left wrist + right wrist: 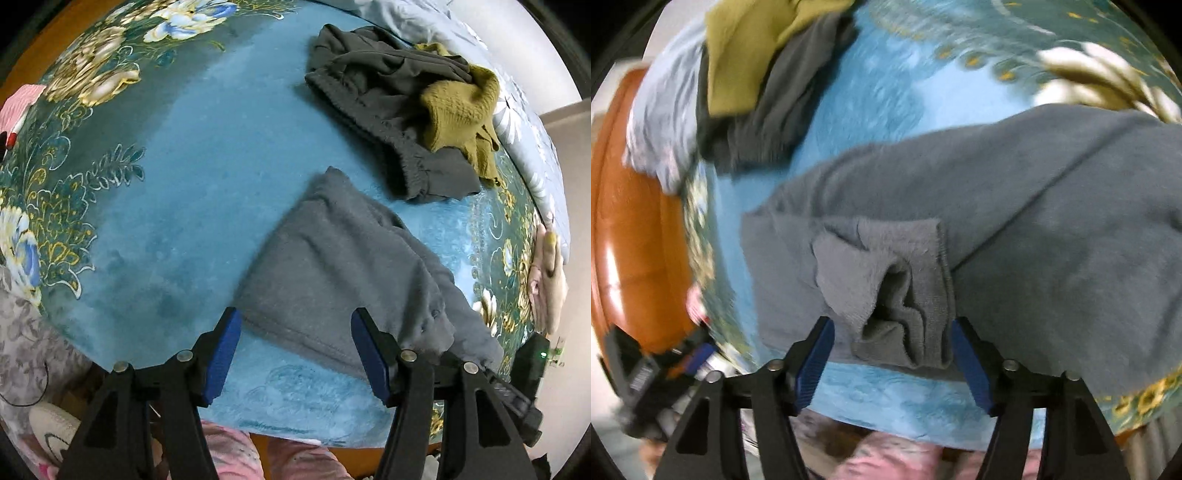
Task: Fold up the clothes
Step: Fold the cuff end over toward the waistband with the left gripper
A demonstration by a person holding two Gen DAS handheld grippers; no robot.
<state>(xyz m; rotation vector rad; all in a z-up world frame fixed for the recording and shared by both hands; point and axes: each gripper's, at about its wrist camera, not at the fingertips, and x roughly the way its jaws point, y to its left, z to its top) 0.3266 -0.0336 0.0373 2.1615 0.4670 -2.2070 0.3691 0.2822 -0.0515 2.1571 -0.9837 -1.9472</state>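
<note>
A grey fleece garment [343, 280] lies on a blue floral blanket [192, 192]. My left gripper [295, 354] is open just above the garment's near hem, with nothing between its blue pads. In the right wrist view the same grey garment [1034, 221] spreads across the frame, with a bunched cuff or pocket [901, 295] turned up. My right gripper [892, 363] is open, with that bunched part between its jaws; whether the pads touch it I cannot tell. The view is motion-blurred.
A dark grey pair of trousers [388, 99] and an olive knitted garment [458, 110] lie in a heap at the far right. A pale floral quilt [517, 122] lies beyond them. An orange wooden bed edge [635, 240] runs along the left. The other gripper [532, 365] shows at right.
</note>
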